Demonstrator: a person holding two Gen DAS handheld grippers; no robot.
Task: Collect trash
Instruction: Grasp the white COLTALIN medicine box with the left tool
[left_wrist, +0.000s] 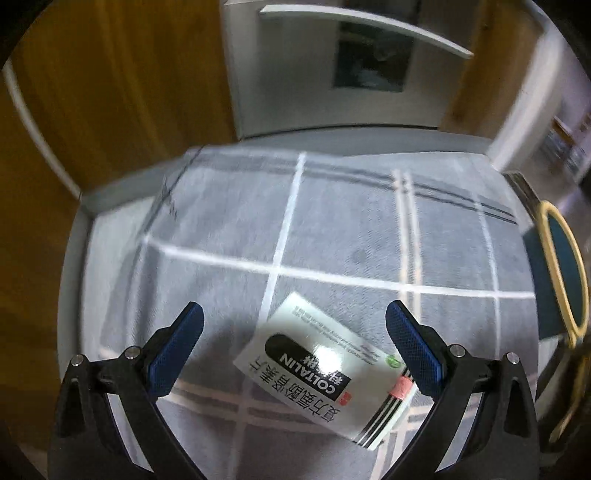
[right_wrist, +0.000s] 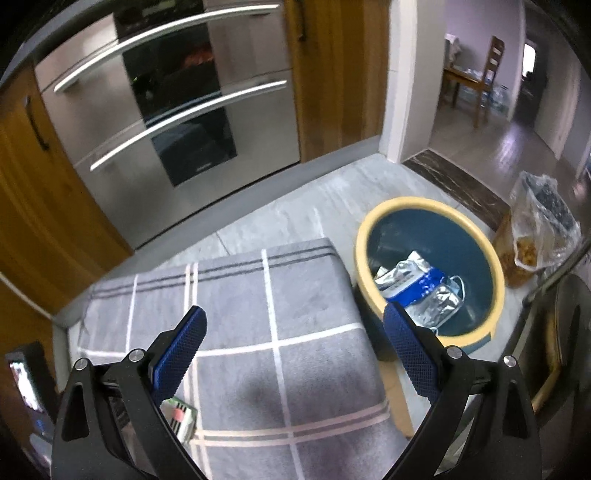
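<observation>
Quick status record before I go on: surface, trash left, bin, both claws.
surface: grey checked cloth
trash left: white medicine box lying flat on the cloth, printed COLTALIN
bin: blue bin with yellow rim on the floor beside the cloth, wrappers already inside
left claw: open, above the box, not touching it
right claw: open, empty, above the cloth near the bin

Left gripper (left_wrist: 294, 314): box (left_wrist: 325, 373) between spread fingers, bare cloth (left_wrist: 221, 229) ahead. Right gripper (right_wrist: 294, 317): bin (right_wrist: 373, 221) ahead-right, mouth unobstructed.
</observation>
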